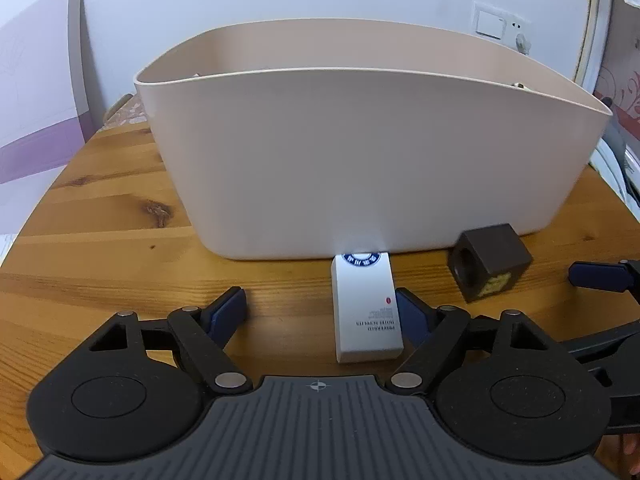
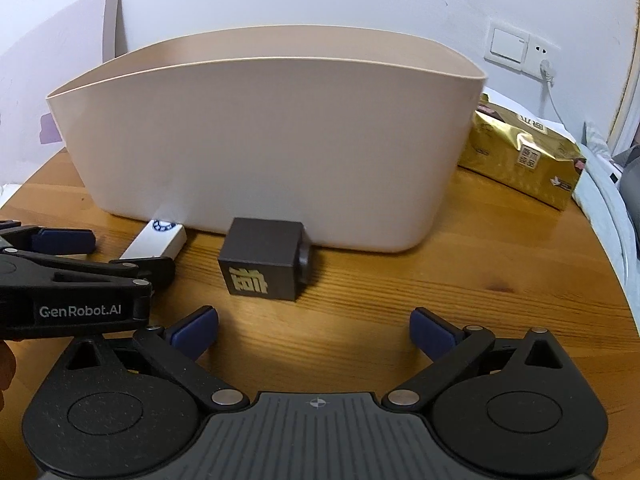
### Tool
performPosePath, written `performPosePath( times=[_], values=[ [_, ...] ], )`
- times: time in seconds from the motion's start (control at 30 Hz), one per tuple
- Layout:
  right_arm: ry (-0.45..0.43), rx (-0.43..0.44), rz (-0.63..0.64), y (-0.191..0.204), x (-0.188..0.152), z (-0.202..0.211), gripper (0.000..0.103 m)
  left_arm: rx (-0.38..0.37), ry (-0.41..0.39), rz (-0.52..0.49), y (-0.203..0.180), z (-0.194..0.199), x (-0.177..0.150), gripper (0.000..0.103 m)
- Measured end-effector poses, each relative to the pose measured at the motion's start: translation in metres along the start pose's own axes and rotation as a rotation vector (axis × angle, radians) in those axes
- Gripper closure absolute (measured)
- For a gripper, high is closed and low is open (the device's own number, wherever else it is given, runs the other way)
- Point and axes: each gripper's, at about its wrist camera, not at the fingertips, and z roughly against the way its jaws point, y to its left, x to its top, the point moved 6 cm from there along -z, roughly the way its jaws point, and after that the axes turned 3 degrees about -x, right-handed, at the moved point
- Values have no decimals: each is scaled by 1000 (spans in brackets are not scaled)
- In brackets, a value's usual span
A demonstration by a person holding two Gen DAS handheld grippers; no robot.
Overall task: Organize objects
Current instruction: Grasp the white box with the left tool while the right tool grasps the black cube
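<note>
A round knotty wooden table point(image 1: 100, 216) stands by a white wall with a switch plate point(image 2: 506, 49). A beige bin point(image 1: 360, 160) sits on it, a gold packet point(image 2: 524, 160) beside. The white box point(image 1: 366, 308), blue-sealed, lies between the left gripper's point(image 1: 320, 308) open jaws, touching the bin. The dark cube point(image 2: 264, 264) with gold lettering sits ahead of the open, empty right gripper point(image 2: 314, 332).

Soft, even indoor light fills both views. The tall beige plastic bin point(image 1: 360, 152) casts a faint shadow onto the round knotty wooden table point(image 1: 100, 240). Fisheye distortion bends the edges, with dark vignetted corners. Focus is slightly soft throughout.
</note>
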Motion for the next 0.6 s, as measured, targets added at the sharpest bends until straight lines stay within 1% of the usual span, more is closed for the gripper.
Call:
performPosePath(
  times=[0.37,0.47,0.6],
  values=[
    [-36,9,4,9,6,-9,0,-5,-24,0,13,-6,6,22],
    [-38,11,5,10,7,-10,0,-3,-28,1,15,-4,6,27],
    [-40,7,1,10,9,-11,0,4,-39,12,20,0,5,38]
  ],
)
